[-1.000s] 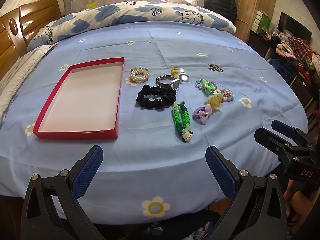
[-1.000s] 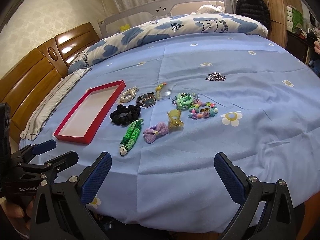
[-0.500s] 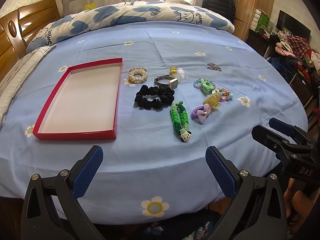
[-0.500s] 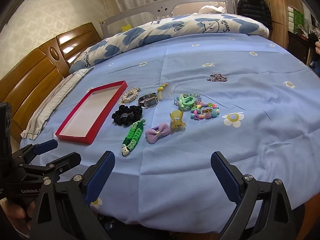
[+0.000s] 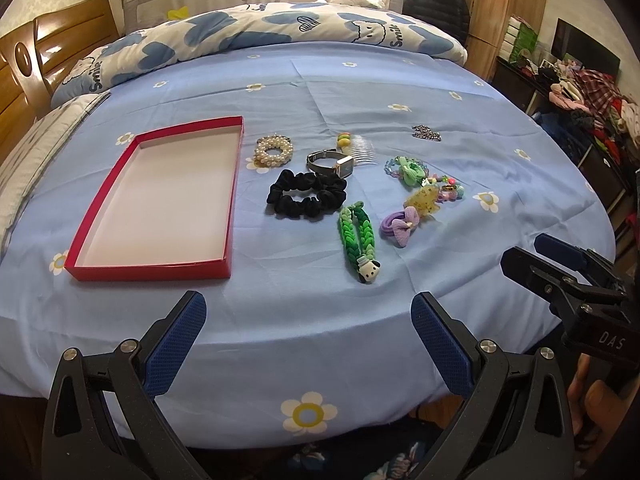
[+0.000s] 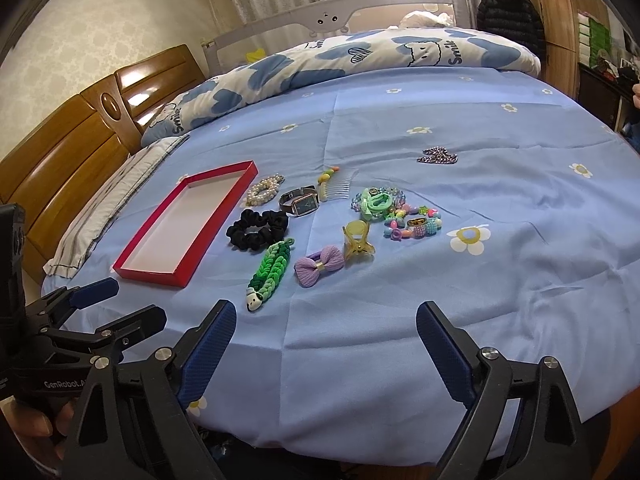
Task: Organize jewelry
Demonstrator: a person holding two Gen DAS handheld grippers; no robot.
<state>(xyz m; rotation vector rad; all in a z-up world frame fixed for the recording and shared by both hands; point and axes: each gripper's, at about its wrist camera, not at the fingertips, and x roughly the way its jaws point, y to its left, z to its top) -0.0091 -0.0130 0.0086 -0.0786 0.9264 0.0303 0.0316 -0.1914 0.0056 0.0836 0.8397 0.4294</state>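
Both tools are hovering low over the near edge of the bed sheet [image 5: 360,92], holding nothing. The left gripper [image 5: 308,344] is sitting with its blue pads spread wide; the right gripper [image 6: 326,344] is likewise gaping wide, and each is showing at the side of the other's view. A red box [image 5: 228,208], open and showing a white floor, is lying on the left part of the sheet. Just right of it, a pearl bracelet [image 5: 273,151] is resting near the box's far corner, with a watch [image 5: 332,161] beside it and a clear comb [image 5: 362,152] touching the watch's far side. A black scrunchie [image 5: 306,198] is lying in front of the watch, close to touching it. A green braided strap [image 5: 357,238] with a puppy-face charm is running toward the camera. Further right, a purple bow tie [image 5: 402,224] is touching a yellow claw clip [image 5: 424,199], a green hair tie [image 5: 410,170] is sitting on a beaded ring, and a colorful bead bracelet [image 6: 414,222] is lying alongside. A small metal chain [image 5: 427,133] is lying well apart, farther back. A cloud-print duvet [image 5: 280,36] is bunching along the far side.
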